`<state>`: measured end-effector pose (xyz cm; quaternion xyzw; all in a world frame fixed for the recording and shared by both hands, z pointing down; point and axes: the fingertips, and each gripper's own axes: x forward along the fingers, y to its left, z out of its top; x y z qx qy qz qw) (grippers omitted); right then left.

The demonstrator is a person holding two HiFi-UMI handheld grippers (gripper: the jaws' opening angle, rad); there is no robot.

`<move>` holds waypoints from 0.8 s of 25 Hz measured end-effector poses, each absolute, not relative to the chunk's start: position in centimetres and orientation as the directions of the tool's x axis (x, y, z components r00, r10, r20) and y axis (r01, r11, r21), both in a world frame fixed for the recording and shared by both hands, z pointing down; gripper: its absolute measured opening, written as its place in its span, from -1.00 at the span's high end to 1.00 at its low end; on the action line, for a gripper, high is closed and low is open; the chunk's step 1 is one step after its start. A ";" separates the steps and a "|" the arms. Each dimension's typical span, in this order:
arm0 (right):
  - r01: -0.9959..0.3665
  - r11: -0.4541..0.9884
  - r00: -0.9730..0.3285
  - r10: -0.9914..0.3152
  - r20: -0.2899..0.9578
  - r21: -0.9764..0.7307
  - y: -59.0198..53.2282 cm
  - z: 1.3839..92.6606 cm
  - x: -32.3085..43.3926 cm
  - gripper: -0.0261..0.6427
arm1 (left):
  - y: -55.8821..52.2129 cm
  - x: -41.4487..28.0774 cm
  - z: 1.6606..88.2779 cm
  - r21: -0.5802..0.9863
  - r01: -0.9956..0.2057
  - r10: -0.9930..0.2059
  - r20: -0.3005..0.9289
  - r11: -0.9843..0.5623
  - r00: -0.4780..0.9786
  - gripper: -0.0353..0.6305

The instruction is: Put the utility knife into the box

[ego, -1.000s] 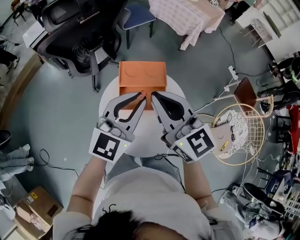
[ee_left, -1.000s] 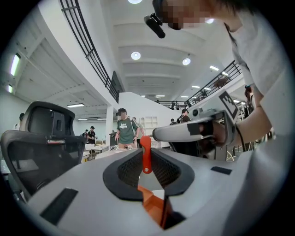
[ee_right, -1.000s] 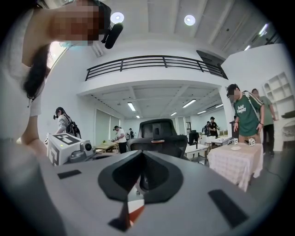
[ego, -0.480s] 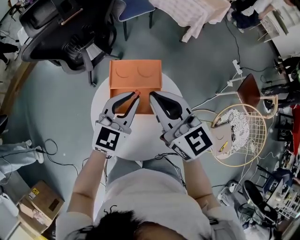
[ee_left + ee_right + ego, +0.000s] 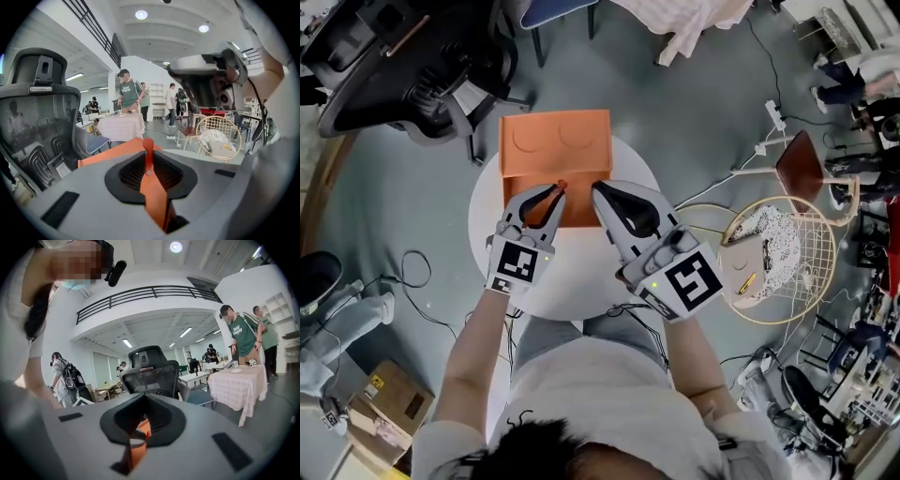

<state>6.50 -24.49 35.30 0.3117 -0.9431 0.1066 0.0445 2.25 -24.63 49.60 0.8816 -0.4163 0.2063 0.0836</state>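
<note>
- Since a second ago the two tool tips have drifted apart. They were nearly touching, and now there's a clear gap between them.
- Left tool [image 5: 551, 194] is clamped tight on the orange utility knife [image 5: 151, 187], which pokes out past the tips toward 12 o'clock.
- Right tool [image 5: 598, 190] is squeezed together on nothing, sitting at 3 o'clock of the left one.
- White table [image 5: 581, 272] carries the orange box [image 5: 555, 141] at its 12 o'clock edge, and the knife tip hangs over the box's near part.
- Looks like the carry-over step to me. Next it probably needs lowering in, then letting go.
- Office chair [image 5: 403, 56] sits way out at 11 o'clock.
</note>
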 end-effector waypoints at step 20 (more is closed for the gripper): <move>-0.616 0.763 -0.787 -0.589 0.180 -0.197 -25.5 37.5 9.6 0.90 | -25.1 2.4 60.4 -0.047 -0.755 -0.544 0.722 -0.654 0.427 0.72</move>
